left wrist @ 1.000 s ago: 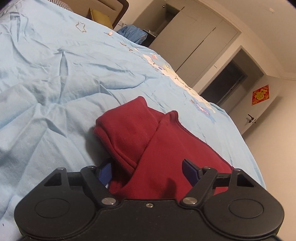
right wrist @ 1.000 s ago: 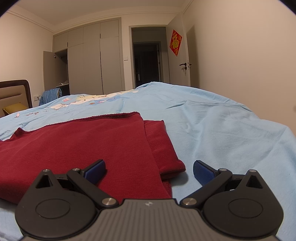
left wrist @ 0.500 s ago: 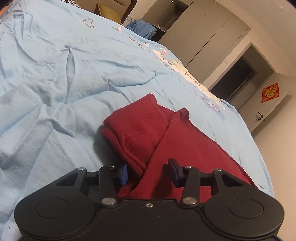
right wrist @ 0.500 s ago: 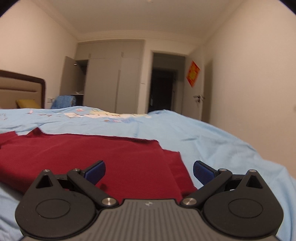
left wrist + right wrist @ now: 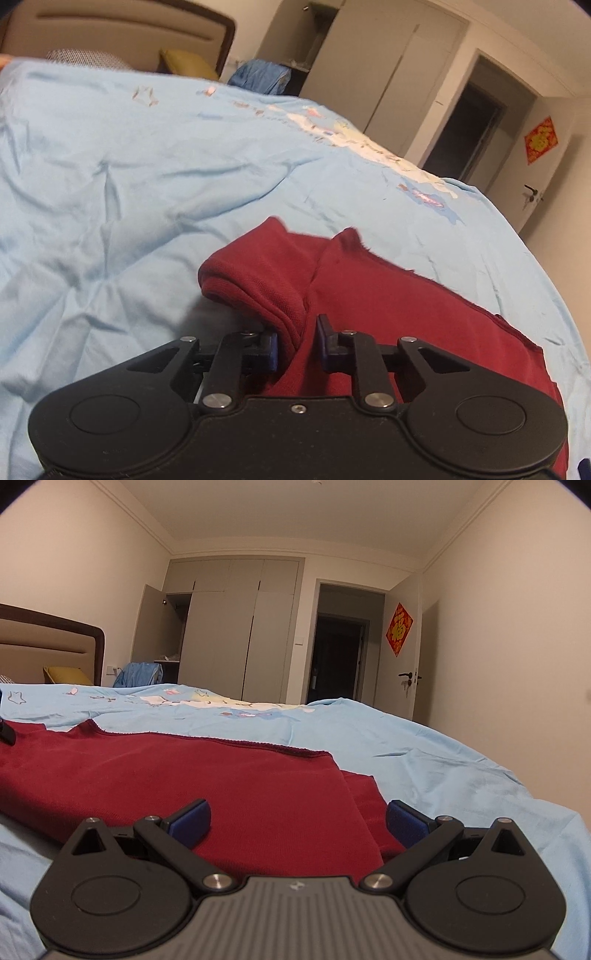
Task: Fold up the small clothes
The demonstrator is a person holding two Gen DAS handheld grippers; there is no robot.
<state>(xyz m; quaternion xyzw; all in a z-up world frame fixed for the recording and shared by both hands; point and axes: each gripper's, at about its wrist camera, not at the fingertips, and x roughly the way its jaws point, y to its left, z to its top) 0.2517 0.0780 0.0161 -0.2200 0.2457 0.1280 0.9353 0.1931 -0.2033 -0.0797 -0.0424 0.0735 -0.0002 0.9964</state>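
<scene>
Since a second ago, left claw (image 5: 298,345) has narrowed onto red garment (image 5: 369,295) at its folded edge. Right claw (image 5: 297,821) gapes wide over the garment's corner on the bed (image 5: 443,746).

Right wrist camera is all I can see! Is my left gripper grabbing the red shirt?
Observer: Yes, the left gripper has its fingers nearly together, pinching the red shirt.
Operator: Which part?
Observer: A thick doubled-over fold at the shirt's end.
Operator: What's beside it?
Observer: Creased blue sheet, on the fold's left.
</scene>
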